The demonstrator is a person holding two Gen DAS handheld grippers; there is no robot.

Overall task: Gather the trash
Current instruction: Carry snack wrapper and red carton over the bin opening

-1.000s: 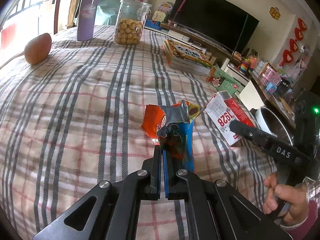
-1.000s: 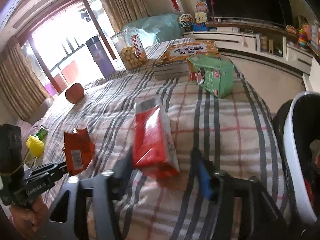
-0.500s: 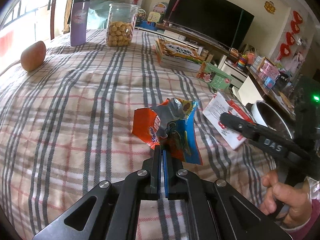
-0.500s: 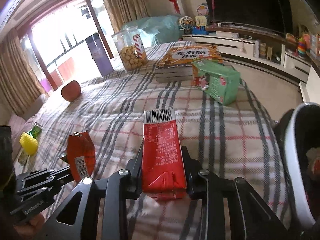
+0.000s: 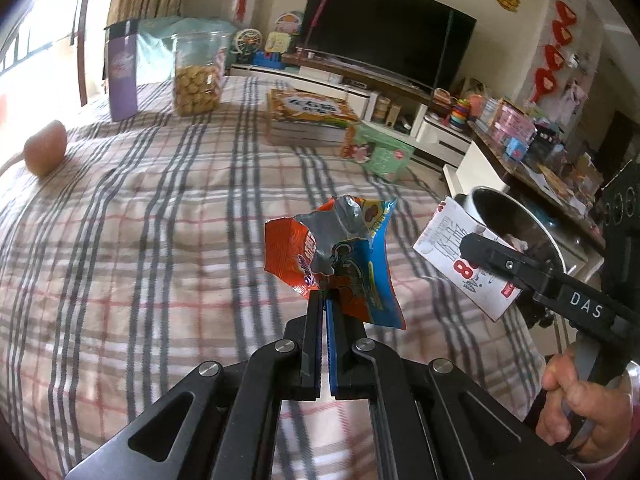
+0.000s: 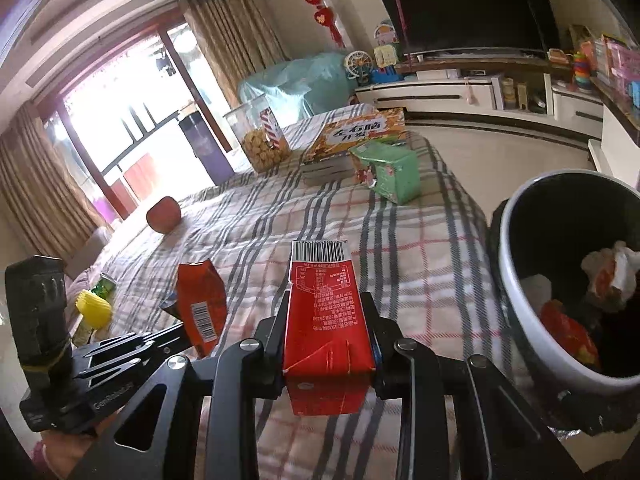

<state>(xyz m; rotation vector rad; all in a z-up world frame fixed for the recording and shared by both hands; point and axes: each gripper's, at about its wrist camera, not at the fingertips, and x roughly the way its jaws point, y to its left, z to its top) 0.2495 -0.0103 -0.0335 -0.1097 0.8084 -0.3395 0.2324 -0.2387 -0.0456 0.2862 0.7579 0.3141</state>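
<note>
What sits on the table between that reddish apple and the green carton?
Nothing: in the right wrist view, only bare plaid tablecloth stretches between the apple and the green carton. The left wrist view agrees.

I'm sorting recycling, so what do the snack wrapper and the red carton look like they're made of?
Snack wrapper: thin printed plastic film, likely foil-lined; its torn inside is shiny silver and crinkled.
Red carton: coated paperboard, probably; crisp folded edges, flat printed panels, slight sheen.

Bin (image 6: 520, 300) right of table (image 6: 400, 216); jar (image 6: 262, 140) behind books (image 6: 352, 136).
</note>
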